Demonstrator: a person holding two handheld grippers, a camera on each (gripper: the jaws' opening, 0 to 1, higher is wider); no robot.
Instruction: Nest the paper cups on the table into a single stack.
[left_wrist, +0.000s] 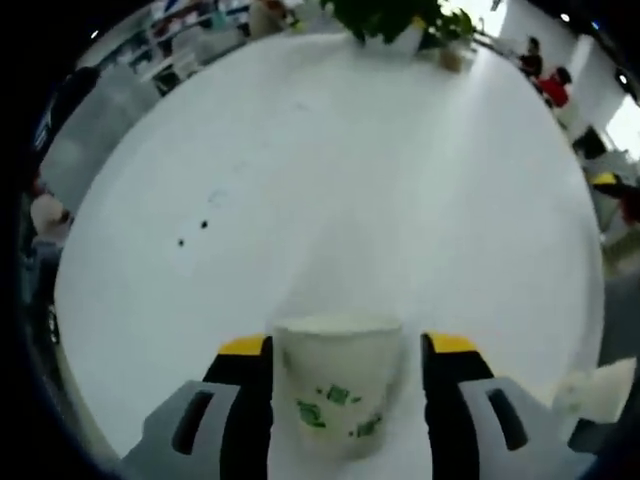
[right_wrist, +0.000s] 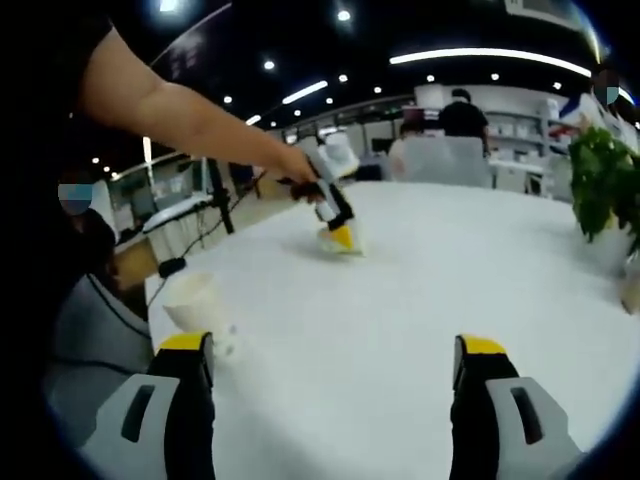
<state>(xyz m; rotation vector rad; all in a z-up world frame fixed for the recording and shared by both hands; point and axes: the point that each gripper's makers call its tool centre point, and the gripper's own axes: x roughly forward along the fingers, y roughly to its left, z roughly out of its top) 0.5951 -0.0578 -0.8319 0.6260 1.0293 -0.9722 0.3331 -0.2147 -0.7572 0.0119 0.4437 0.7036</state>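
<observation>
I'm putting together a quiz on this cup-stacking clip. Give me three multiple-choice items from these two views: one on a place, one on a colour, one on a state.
1. Where is the paper cup in the left gripper view?
A. Between the left gripper's jaws
B. Beside the potted plant
C. On the floor

2. What colour is the print on that cup?
A. Red
B. Green
C. Blue

3. How do the right gripper's jaws stand?
A. Clamped on a cup
B. Shut on nothing
C. Wide apart with nothing between

Answers:
1 A, it stands between the left gripper's yellow tips.
2 B, green marks on its wall.
3 C, bare white table shows between them.
</observation>
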